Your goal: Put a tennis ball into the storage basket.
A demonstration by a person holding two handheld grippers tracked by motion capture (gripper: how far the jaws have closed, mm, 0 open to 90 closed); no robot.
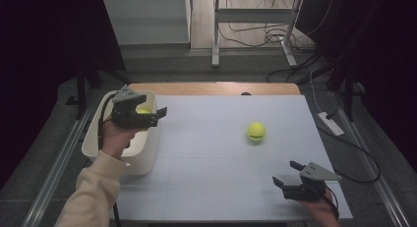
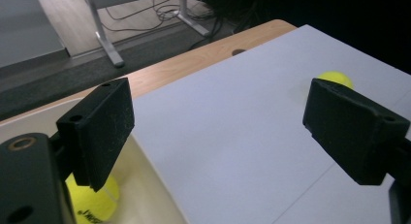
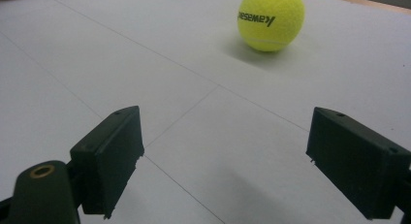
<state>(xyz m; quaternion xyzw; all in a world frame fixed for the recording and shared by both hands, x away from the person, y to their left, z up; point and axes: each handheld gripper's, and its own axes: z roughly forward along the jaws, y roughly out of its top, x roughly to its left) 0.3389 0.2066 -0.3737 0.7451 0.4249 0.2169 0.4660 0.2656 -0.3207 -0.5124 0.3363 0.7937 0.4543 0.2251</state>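
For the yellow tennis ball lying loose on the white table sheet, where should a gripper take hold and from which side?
Grip the yellow tennis ball across its widest middle. It is round, alone on the white table sheet, so any side works; the open right gripper is closer and could probably approach level from the person's side.

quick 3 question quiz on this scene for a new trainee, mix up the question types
1. True or false: the left gripper is shut on a tennis ball.
2. Where does the second tennis ball lie? A) in the white bin B) on the wooden table edge C) on the floor
3. Fill in: the loose tennis ball rests on the white board, ahead of the ____ gripper.

Key: 1. False, its jaws stand wide apart over the bin's rim, holding nothing. 2. A. 3. Right, whose jaws are also open.
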